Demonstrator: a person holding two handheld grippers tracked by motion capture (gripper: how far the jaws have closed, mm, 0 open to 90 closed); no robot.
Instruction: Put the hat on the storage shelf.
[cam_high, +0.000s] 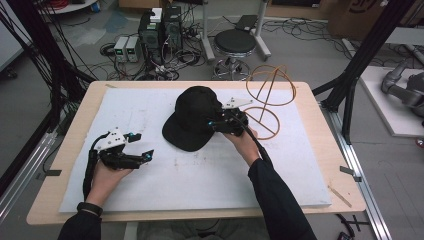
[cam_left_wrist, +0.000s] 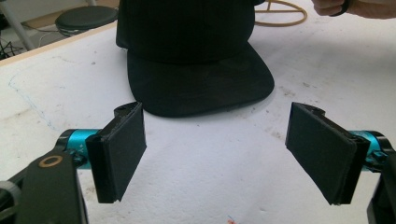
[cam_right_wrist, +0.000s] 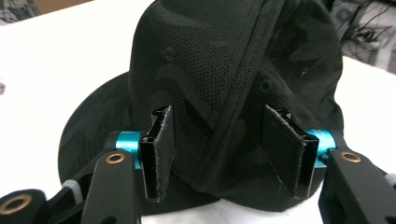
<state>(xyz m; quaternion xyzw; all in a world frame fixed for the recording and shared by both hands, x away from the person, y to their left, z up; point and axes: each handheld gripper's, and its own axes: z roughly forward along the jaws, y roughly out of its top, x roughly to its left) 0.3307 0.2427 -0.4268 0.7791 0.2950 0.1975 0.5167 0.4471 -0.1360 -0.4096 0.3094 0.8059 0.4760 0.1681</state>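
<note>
A black cap (cam_high: 192, 117) lies on the white foam board (cam_high: 200, 180), brim toward the near left. My right gripper (cam_high: 214, 125) is at the cap's right side. In the right gripper view its jaws stand a little apart, open, on either side of a ridge of the cap's crown (cam_right_wrist: 224, 56), and the pads (cam_right_wrist: 161, 149) do not press the fabric. My left gripper (cam_high: 144, 145) hovers over the board to the cap's near left, wide open with nothing between its pads (cam_left_wrist: 123, 149). The cap's brim (cam_left_wrist: 201, 88) lies just ahead of it.
An orange wire stand (cam_high: 270, 92) sits on the board right behind the right gripper, with its ring base (cam_left_wrist: 280, 14) beyond the cap. The table's wooden edge (cam_high: 345, 165) frames the board. A round stool (cam_high: 235, 42) and cabled equipment (cam_high: 160, 30) stand on the floor beyond.
</note>
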